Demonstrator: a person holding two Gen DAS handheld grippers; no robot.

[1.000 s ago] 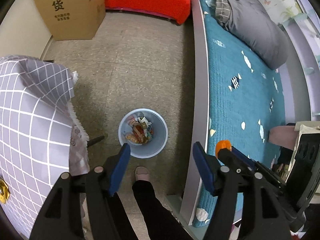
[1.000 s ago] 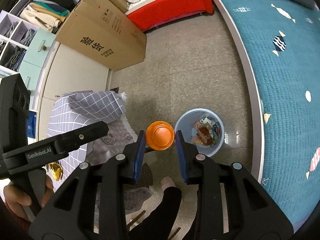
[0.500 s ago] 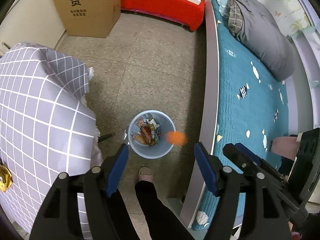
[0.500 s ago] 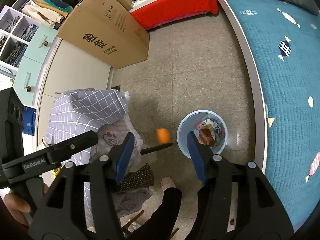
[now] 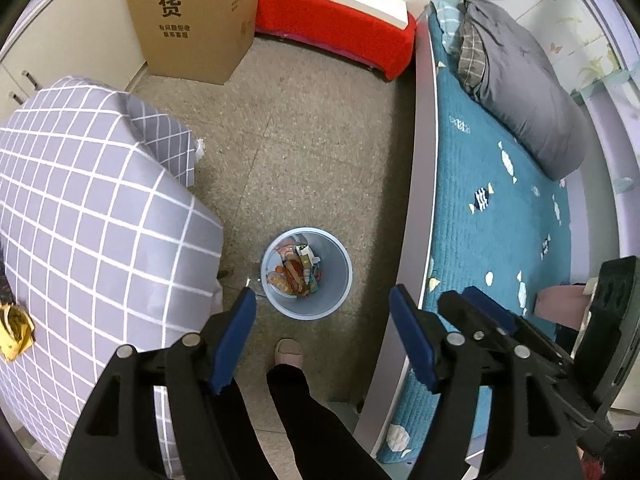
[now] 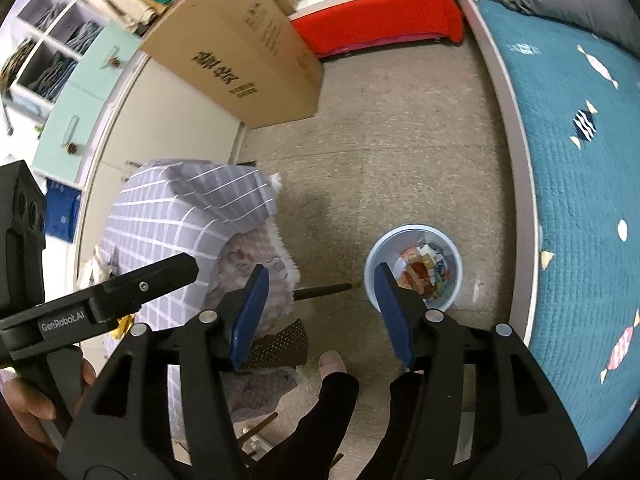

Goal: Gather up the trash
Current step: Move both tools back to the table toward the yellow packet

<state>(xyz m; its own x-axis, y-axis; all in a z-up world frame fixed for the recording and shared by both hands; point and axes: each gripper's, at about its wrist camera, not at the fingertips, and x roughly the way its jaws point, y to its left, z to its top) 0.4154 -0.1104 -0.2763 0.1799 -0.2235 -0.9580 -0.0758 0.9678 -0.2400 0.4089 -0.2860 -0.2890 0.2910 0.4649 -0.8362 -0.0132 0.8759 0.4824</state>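
Left wrist view: left gripper (image 5: 320,332) hangs over the floor, blue-padded jaws apart and empty; the trash bin (image 5: 307,273), a round pale-blue plastic tub, sits on speckled floor beside the bed (image 5: 492,216), open top up to catch crumpled wrappers inside. Right wrist view: right gripper (image 6: 318,312) has just been opening, jaws apart with nothing between, aimed just left of the bin (image 6: 413,266); checked cloth tabletop (image 6: 176,220) is left of the bin.
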